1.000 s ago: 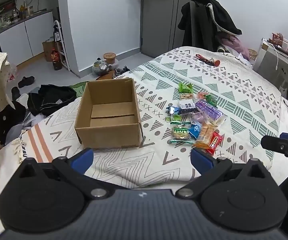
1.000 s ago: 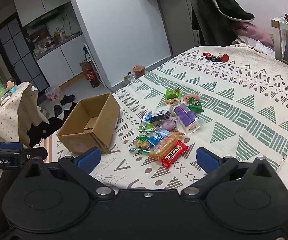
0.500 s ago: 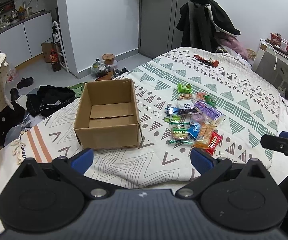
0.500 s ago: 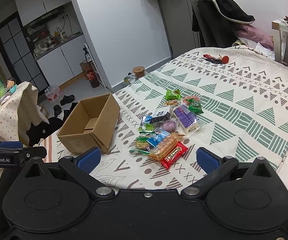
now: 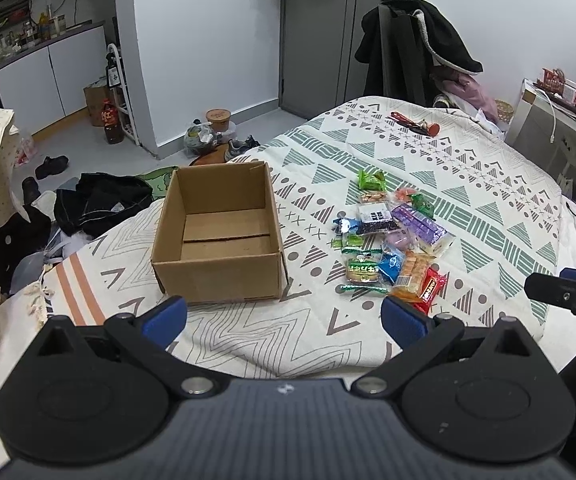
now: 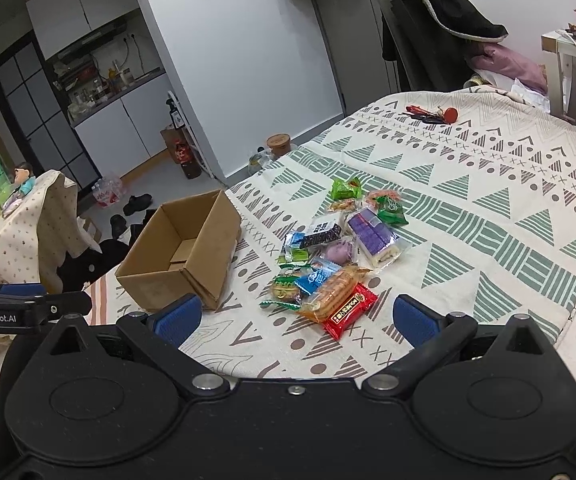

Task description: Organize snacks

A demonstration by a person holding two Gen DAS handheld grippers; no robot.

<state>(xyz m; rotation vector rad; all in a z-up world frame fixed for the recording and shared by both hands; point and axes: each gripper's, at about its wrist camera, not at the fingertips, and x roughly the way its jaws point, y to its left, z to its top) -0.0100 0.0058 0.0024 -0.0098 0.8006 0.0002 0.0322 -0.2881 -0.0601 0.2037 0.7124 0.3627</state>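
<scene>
An open, empty cardboard box [image 5: 219,236] stands on the patterned bedspread [image 5: 468,184]; it also shows in the right wrist view [image 6: 183,252]. To its right lies a pile of several wrapped snacks [image 5: 392,240], with a red packet [image 6: 350,310] and an orange biscuit pack [image 6: 334,286] nearest me. My left gripper [image 5: 283,318] is open and empty, held short of the box's near side. My right gripper [image 6: 296,318] is open and empty, just short of the red packet.
Keys and red items [image 6: 432,114] lie at the bed's far end. A chair draped with a dark coat [image 5: 416,48] stands behind the bed. Clothes and shoes [image 5: 99,200] litter the floor at left. A cloth-covered table [image 6: 19,220] stands at far left.
Both views have crept slightly closer to the bed; the box and snacks have not moved. Both grippers stay open.
</scene>
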